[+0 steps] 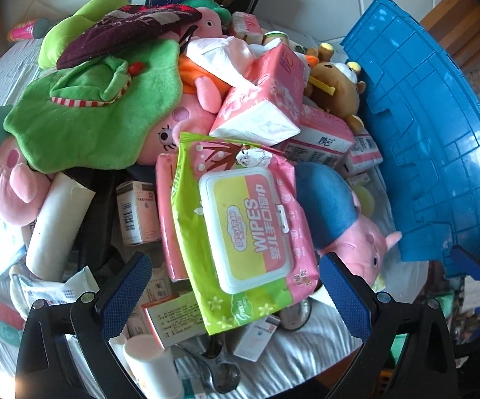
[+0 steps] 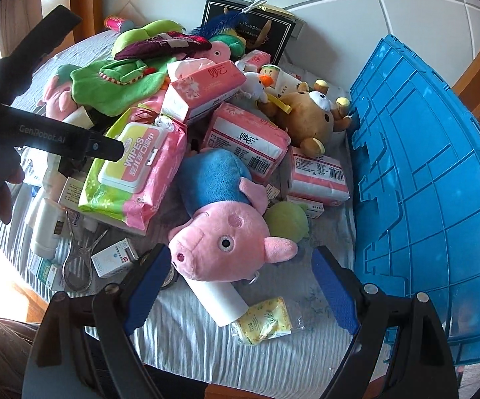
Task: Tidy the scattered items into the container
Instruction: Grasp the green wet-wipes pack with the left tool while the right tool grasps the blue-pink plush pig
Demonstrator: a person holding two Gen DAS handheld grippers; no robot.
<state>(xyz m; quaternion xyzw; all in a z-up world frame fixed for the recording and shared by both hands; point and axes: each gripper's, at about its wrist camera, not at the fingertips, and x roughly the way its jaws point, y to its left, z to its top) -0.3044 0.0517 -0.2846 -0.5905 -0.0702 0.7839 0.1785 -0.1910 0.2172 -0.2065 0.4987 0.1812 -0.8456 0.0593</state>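
Note:
Scattered items lie heaped on a striped bed sheet [image 2: 180,332]. A pink-and-green wipes pack [image 1: 246,232] lies on the heap, and my left gripper [image 1: 235,261] stands open just over its near end, with the pads clear of it. In the right wrist view one of the left gripper's black fingers [image 2: 73,139] reaches over the same wipes pack [image 2: 137,169]. A pink pig plush in a blue top [image 2: 223,232] lies with its head between the open fingers of my right gripper [image 2: 241,251], which are not pressing on it. The blue plastic container [image 2: 439,166] stands at the right.
Pink tissue packs [image 2: 250,136], a brown bear plush [image 2: 309,116], a green plush [image 1: 100,113], small medicine boxes [image 2: 113,259], a white bottle [image 2: 45,232], metal tongs [image 2: 80,266], a white roll [image 2: 220,302] and a yellow packet [image 2: 266,322] crowd the bed. A dark box [image 2: 260,30] leans on the padded headboard.

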